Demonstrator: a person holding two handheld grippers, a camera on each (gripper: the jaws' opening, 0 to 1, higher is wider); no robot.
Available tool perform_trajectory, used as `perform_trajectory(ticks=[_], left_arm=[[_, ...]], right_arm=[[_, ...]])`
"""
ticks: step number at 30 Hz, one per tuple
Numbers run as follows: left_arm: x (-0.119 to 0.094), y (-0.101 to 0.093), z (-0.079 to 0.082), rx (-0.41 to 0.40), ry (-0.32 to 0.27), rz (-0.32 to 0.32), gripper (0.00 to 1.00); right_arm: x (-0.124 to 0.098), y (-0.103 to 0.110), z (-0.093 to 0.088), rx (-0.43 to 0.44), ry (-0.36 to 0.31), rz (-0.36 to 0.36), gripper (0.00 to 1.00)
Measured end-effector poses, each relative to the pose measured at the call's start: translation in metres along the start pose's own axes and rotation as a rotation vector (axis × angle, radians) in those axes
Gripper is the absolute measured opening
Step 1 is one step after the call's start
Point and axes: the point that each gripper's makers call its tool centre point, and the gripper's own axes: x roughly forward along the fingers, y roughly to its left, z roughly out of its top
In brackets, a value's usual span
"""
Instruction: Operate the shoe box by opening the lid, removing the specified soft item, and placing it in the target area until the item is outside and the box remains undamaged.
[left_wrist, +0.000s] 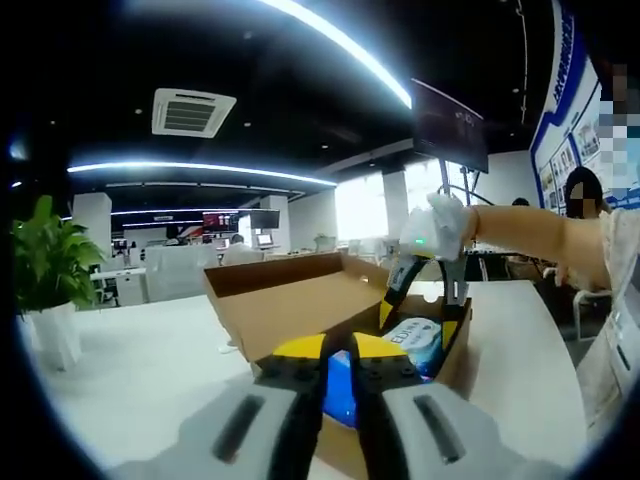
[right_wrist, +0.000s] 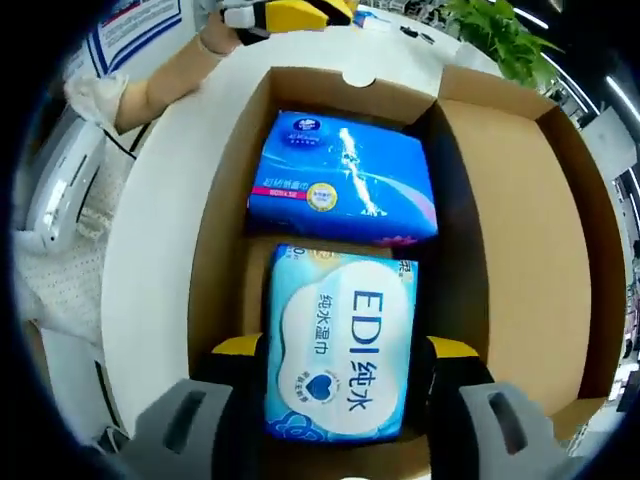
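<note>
An open cardboard shoe box (right_wrist: 215, 250) stands on a white table, its lid (right_wrist: 520, 230) folded back flat beside it. Inside lie a dark blue tissue pack (right_wrist: 345, 175) and a light blue wet wipes pack (right_wrist: 340, 340). My right gripper (right_wrist: 345, 350) reaches into the box with one jaw pressed against each long side of the wipes pack. The left gripper view shows that right gripper (left_wrist: 425, 310) coming down from above onto the wipes pack (left_wrist: 415, 340). My left gripper (left_wrist: 340, 350) hovers shut at the box's end wall, the tissue pack (left_wrist: 338, 395) showing behind it.
The white table (left_wrist: 140, 370) stretches to the left of the box. A potted plant (left_wrist: 45, 265) stands at its far left edge. A person's gloved hand (left_wrist: 440, 225) and sleeve hold the right gripper. Office desks and chairs lie beyond the table.
</note>
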Motion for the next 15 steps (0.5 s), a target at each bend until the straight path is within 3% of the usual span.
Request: perform_trajectory(ticks=[7, 15], left_arm=[[0.0, 0.0, 0.001, 0.005, 0.0, -0.002, 0.08], [0.0, 0.001, 0.0, 0.001, 0.004, -0.005, 0.08]], right_arm=[[0.02, 0.004, -0.006, 0.005, 0.085, 0.072, 0.68], [0.029, 0.005, -0.009, 0.006, 0.116, 0.114, 0.72]])
